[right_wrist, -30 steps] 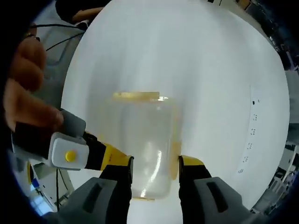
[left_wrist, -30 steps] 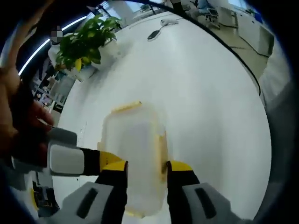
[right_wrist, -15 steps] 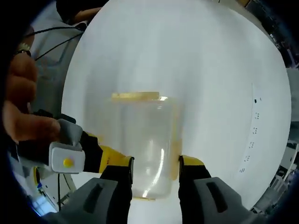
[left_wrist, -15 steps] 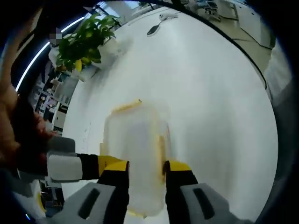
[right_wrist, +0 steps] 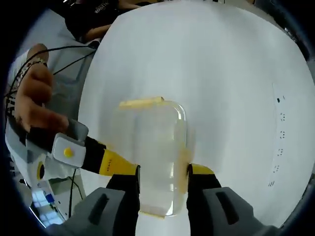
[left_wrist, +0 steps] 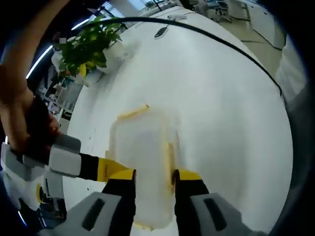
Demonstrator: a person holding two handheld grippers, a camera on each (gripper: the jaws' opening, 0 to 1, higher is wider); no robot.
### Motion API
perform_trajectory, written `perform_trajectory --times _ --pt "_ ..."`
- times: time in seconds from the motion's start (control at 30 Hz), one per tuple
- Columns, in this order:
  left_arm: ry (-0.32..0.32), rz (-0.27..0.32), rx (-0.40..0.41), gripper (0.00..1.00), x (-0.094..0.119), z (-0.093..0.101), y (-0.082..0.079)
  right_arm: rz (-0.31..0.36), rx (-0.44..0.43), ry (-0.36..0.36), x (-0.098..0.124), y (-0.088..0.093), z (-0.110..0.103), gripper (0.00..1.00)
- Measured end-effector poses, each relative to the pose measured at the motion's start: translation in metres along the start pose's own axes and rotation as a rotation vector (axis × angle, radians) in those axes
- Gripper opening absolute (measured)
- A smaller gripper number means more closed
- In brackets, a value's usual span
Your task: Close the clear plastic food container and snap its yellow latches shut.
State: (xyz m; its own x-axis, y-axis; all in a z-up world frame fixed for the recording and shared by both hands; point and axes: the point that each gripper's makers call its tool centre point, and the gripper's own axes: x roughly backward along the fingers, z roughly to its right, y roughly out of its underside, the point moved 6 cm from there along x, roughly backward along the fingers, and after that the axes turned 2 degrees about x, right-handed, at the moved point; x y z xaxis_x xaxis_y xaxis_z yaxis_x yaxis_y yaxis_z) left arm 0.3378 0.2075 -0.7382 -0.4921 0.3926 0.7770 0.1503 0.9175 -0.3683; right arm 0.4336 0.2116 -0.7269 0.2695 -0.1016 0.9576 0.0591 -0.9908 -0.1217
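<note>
The clear plastic container [left_wrist: 142,142] [right_wrist: 147,137] lies flat on the white table with its lid on. It has a yellow latch at the far end [left_wrist: 133,112] [right_wrist: 140,103], one on the right long side [left_wrist: 170,160] [right_wrist: 183,164] and one at the near end [right_wrist: 150,214]. My left gripper [left_wrist: 154,176] is over the lid, jaws a little apart, nothing clamped between them. Beside it on the left, the right gripper's yellow-black finger [left_wrist: 110,169] reaches the container. My right gripper [right_wrist: 163,172] stands the same way, its right jaw by the side latch. The left gripper's finger [right_wrist: 115,164] comes in from the left.
A potted plant [left_wrist: 88,44] and a dark flat object [left_wrist: 161,33] stand at the table's far side, and a black cable [left_wrist: 221,39] arcs along its rim. A person in dark clothes [right_wrist: 93,14] and loose cables [right_wrist: 74,54] are beyond the table [right_wrist: 236,73].
The right gripper view has tilted, so the container now shows more from the side. The left jaws stand slightly closer together. The container has stayed in place on the table.
</note>
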Motion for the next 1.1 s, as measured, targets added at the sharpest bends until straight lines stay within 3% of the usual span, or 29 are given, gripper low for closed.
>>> perform_trajectory --times 0.27,0.37,0.5,0.67,0.77,0.8,0.87,0.97,1.1 --pt "-0.009 -0.008 -0.003 0.24 0.0 0.001 0.0 -0.004 0.027 0.006 0.003 0.005 0.002 0.35" --pt "-0.017 -0.008 0.004 0.24 0.001 0.0 0.0 0.045 0.101 0.076 0.006 0.008 0.001 0.36" --pt "-0.038 -0.03 -0.019 0.24 0.0 0.003 -0.002 0.11 0.129 0.159 0.008 0.014 -0.003 0.36" --pt "-0.048 -0.036 -0.035 0.25 0.0 0.003 -0.001 0.157 0.079 0.212 0.008 0.022 -0.006 0.35" --pt "-0.066 -0.054 -0.103 0.25 -0.001 0.004 0.0 0.165 0.028 0.193 0.006 0.023 -0.004 0.35" --pt "-0.081 -0.059 -0.166 0.25 -0.002 0.005 0.0 0.165 0.015 0.172 0.006 0.025 -0.004 0.35" --pt "-0.071 -0.05 -0.101 0.25 -0.002 0.005 0.001 0.17 -0.025 0.126 0.004 0.026 -0.002 0.36" --pt "-0.059 -0.043 -0.097 0.25 -0.001 0.003 0.002 0.168 -0.061 0.064 0.002 0.028 0.004 0.36" --pt "-0.055 -0.032 -0.092 0.25 -0.002 0.003 0.002 0.155 -0.041 0.046 0.001 0.027 0.004 0.34"
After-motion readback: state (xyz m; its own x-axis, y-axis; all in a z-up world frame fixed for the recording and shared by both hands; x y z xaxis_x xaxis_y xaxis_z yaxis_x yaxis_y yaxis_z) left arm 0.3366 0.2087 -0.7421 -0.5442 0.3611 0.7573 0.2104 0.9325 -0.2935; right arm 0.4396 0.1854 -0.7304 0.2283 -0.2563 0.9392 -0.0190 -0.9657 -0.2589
